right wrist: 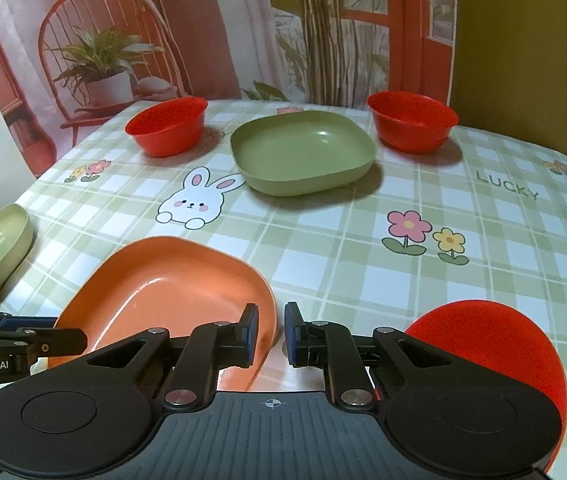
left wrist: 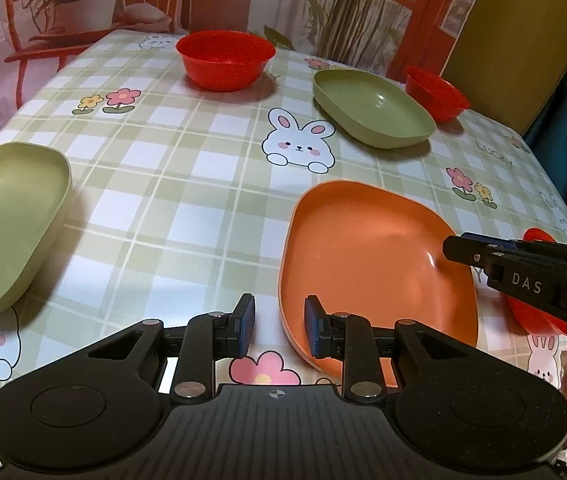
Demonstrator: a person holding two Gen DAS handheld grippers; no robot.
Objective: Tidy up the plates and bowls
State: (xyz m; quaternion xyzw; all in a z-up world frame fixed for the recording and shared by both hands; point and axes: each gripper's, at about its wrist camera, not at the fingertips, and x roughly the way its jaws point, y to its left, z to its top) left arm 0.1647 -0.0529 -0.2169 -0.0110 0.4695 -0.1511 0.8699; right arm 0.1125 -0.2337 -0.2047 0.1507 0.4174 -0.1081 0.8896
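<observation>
Left wrist view, sweeping from the left edge: a green plate (left wrist: 11,224) sits at mid-left on the checked tablecloth (left wrist: 187,184), a red bowl (left wrist: 225,59) stands at the upper centre, and a second green plate (left wrist: 373,108) lies upper right with another red bowl (left wrist: 435,94) just behind it. At lower centre the left gripper (left wrist: 279,330) has its jaws parted with nothing between them; the orange plate (left wrist: 375,268) lies just to its right, its near-left rim right beside the right-hand finger. Further right, the right gripper (left wrist: 453,246) reaches in over the orange plate's right rim, with a red bowl (left wrist: 535,316) partly hidden behind it. In the right wrist view, the orange plate (right wrist: 171,292) fills the lower left, and its right rim sits between the narrowly parted jaws of the right gripper (right wrist: 271,334); whether the pads actually touch it, I cannot tell. The nearest red bowl (right wrist: 495,344) sits at the lower right.
</observation>
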